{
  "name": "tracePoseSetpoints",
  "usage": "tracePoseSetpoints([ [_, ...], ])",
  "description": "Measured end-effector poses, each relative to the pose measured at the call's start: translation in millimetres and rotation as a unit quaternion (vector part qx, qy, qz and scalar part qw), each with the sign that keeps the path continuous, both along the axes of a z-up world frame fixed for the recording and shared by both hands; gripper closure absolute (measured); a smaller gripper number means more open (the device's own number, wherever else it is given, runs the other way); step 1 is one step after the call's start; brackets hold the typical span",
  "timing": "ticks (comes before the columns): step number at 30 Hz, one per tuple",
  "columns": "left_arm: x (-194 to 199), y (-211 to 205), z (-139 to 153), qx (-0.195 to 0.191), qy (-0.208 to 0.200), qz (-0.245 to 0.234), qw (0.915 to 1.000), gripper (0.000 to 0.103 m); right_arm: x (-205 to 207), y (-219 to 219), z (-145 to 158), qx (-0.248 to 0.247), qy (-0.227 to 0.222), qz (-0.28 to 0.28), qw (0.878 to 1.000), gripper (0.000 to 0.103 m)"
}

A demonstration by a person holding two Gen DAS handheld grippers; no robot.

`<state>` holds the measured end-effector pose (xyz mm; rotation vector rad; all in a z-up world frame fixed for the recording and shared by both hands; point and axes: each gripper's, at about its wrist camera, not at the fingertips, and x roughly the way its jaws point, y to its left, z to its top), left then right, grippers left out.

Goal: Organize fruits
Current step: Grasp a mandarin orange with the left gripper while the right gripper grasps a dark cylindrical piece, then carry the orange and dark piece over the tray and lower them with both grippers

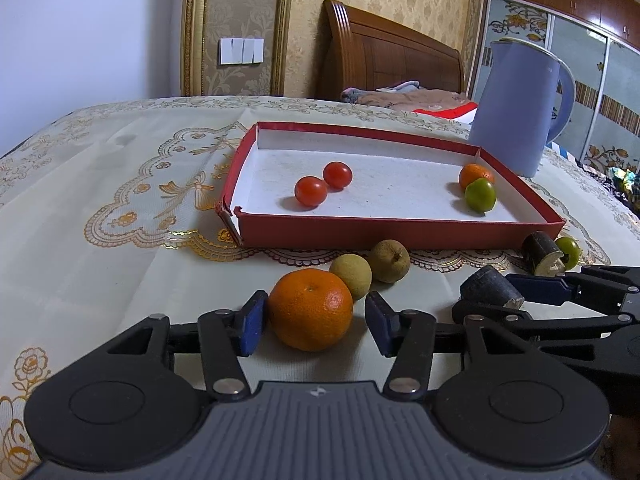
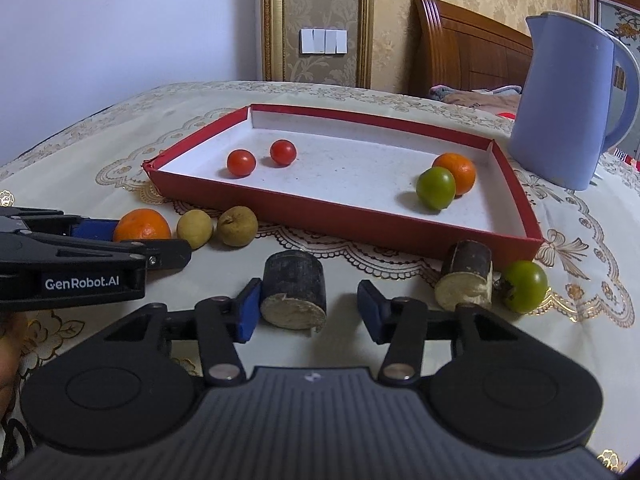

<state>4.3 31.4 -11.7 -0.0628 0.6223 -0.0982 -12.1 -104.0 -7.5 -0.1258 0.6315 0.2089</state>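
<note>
A large orange (image 1: 310, 308) lies on the tablecloth between the blue pads of my left gripper (image 1: 315, 322). The left pad is against it and a gap shows at the right pad, so the jaws are open. A dark sugarcane piece (image 2: 294, 292) with a pale cut end lies between the pads of my right gripper (image 2: 309, 312), also open, with room on its right side. The red tray (image 1: 400, 234) with a white floor holds two cherry tomatoes (image 1: 311, 191), a small orange (image 1: 476, 174) and a green fruit (image 1: 480, 195).
Two yellow-brown fruits (image 2: 195, 229) lie in front of the tray. A second sugarcane piece (image 2: 466, 280) and a green fruit (image 2: 524, 286) lie near the tray's right corner. A blue kettle (image 2: 568, 100) stands behind on the right. A bed headboard is beyond.
</note>
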Motion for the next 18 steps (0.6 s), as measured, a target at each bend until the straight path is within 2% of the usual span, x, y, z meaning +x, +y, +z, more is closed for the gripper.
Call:
tracePoseSetpoints([
  [3, -0.2, 0.1, -0.2, 0.001, 0.000, 0.000, 1.0000, 0.051, -0.4, -0.7, 0.3, 0.001, -0.001, -0.001, 1.000, 0.056],
  [6, -0.3, -0.7, -0.2, 0.005, 0.000, 0.000, 1.0000, 0.051, -0.3, -0.2, 0.1, -0.001, -0.001, -0.005, 1.000, 0.066],
  [11, 0.0, -3.7, -0.7, 0.016, 0.000, 0.000, 0.9999, 0.051, -0.8, 0.9, 0.1, -0.002, -0.003, -0.001, 1.000, 0.073],
  [18, 0.3, -4.9, -0.8, 0.021, 0.001, 0.000, 0.9998, 0.051, -0.7, 2.2, -0.1, -0.003, -0.004, -0.001, 1.000, 0.073],
])
